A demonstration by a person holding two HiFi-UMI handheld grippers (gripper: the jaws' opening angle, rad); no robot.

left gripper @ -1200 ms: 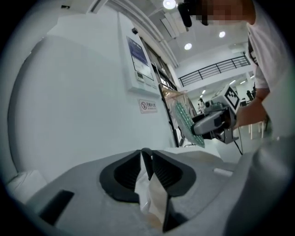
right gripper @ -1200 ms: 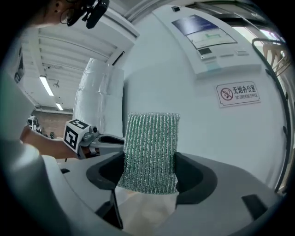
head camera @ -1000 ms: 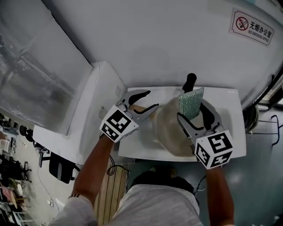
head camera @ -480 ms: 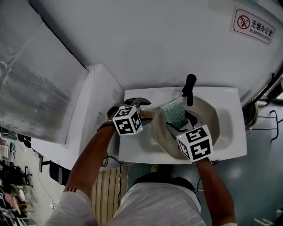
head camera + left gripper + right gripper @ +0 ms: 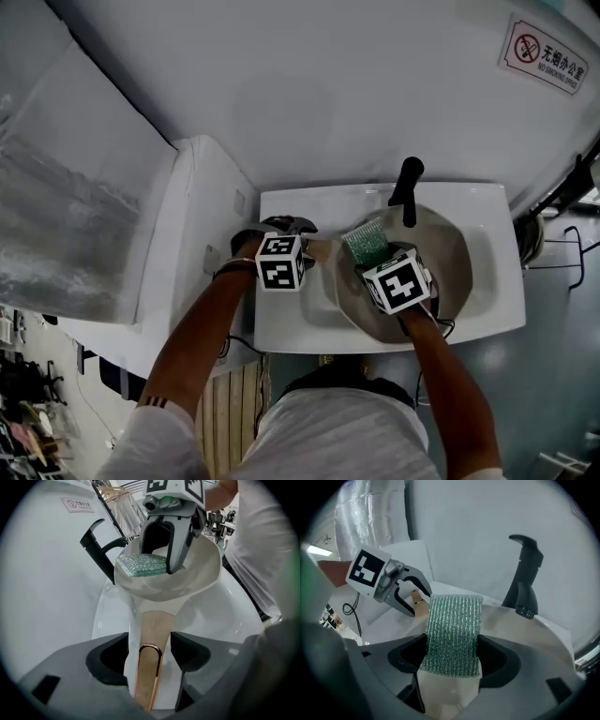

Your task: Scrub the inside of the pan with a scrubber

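Pan (image 5: 450, 251) looked heavy and slippery; its nine-o'clock handle (image 5: 152, 634), our best hold, sat inside our left claw (image 5: 149, 656), just opened wide. Our right claw (image 5: 452, 660) pinched the scrubber (image 5: 454, 630).

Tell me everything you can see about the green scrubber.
The scrubber is a flat rectangular pad of green, glittery ribbed mesh that looks soft. The right gripper is shut on its near end, and the rest sticks out ahead of the jaws. It lies low inside the cream pan; whether it touches the pan's surface is unclear.
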